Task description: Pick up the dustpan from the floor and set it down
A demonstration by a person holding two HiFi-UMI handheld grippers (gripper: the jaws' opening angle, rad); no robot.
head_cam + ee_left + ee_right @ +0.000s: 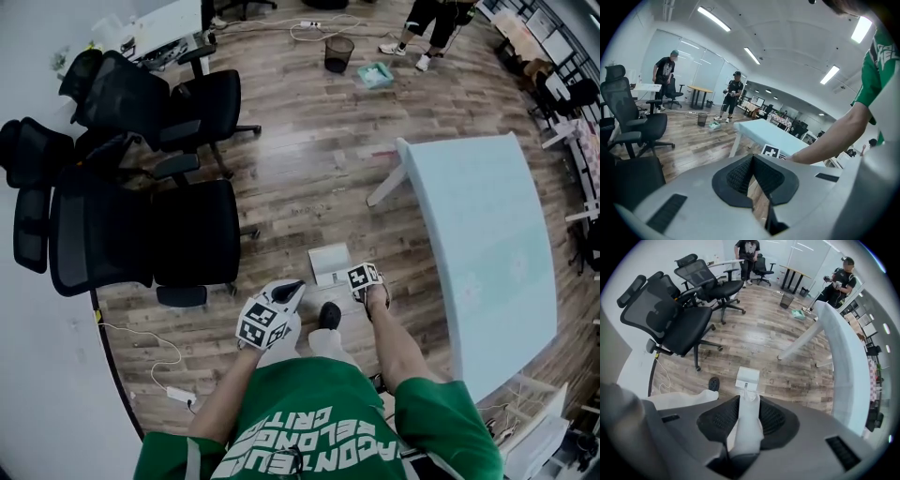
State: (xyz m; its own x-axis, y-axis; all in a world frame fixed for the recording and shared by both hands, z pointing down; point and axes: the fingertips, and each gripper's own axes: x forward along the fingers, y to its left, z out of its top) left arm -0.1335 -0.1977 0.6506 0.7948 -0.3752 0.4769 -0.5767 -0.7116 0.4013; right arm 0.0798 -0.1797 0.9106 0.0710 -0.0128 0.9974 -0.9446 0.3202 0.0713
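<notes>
The white dustpan [329, 262] lies flat on the wooden floor just ahead of my feet, its handle running back toward me. My right gripper [367, 282] points straight down over it. In the right gripper view the pan [747, 378] sits on the floor below, and its white handle [747, 427] fills the gap between the two black pads, touching both, so my right gripper [749, 401] is shut on it. My left gripper [281, 298] hangs beside my left knee, away from the dustpan. In its own view the left gripper [752, 161] has its tips together with nothing between them.
Black office chairs [183, 234] crowd the floor to the left. A pale blue table [487, 244] stands on the right, one white leg [386, 187] close to the dustpan. My black shoe [329, 315] is just behind the pan. A wastebasket [338, 52] and a standing person [433, 23] are farther off.
</notes>
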